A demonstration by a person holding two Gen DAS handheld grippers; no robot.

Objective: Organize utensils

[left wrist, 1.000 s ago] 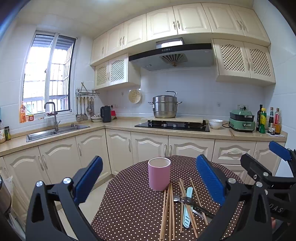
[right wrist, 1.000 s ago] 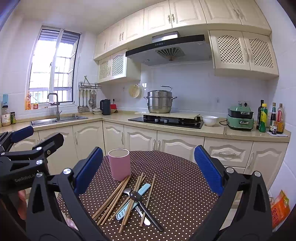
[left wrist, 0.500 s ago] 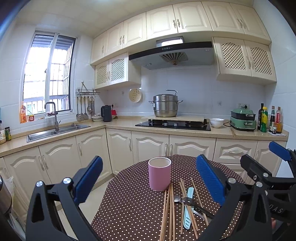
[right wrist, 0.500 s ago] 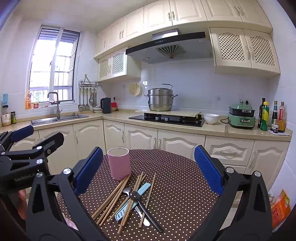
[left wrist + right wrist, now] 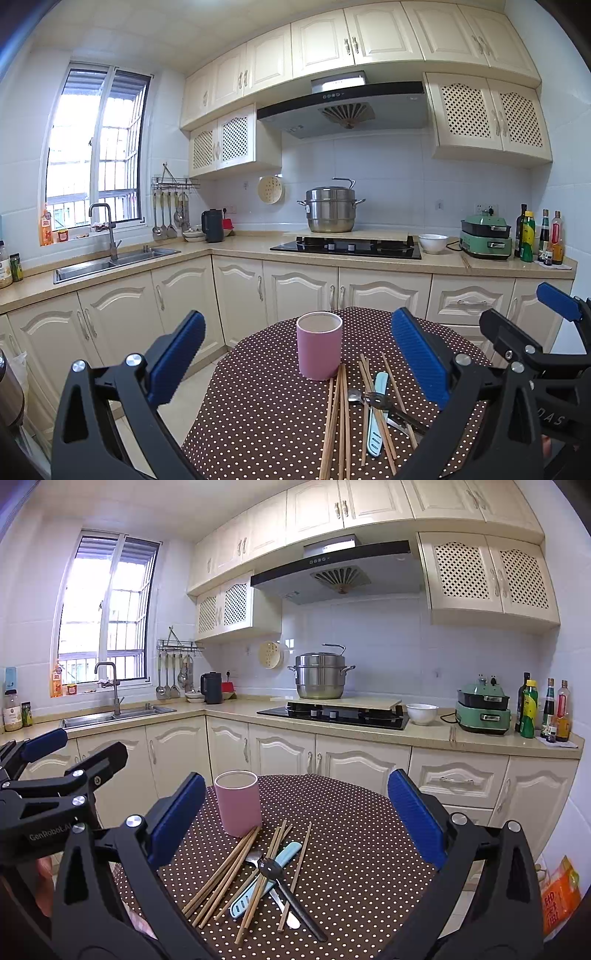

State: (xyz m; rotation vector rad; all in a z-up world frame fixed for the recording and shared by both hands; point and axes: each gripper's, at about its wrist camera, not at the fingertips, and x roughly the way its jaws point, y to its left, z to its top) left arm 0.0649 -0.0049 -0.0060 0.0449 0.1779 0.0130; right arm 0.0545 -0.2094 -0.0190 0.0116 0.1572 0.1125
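Note:
A pink cup (image 5: 319,345) (image 5: 238,802) stands upright on a round table with a brown dotted cloth (image 5: 258,406) (image 5: 351,849). In front of it lies a loose pile: several wooden chopsticks (image 5: 338,410) (image 5: 225,875), a light blue handled utensil (image 5: 377,413) (image 5: 266,873), a black spoon (image 5: 291,897) and a metal spoon (image 5: 355,395). My left gripper (image 5: 295,365) is open and empty, above the table's near edge. My right gripper (image 5: 295,827) is open and empty, over the pile. Each gripper shows at the side of the other's view.
Behind the table runs a kitchen counter with a sink (image 5: 110,262), a hob (image 5: 347,247) with a steel pot (image 5: 330,208), a white bowl (image 5: 433,243), a green cooker (image 5: 485,236) and bottles (image 5: 539,236). Floor lies left of the table.
Both grippers have tilted or dropped slightly, so the scene sits a little higher in view. Nothing on the table has moved.

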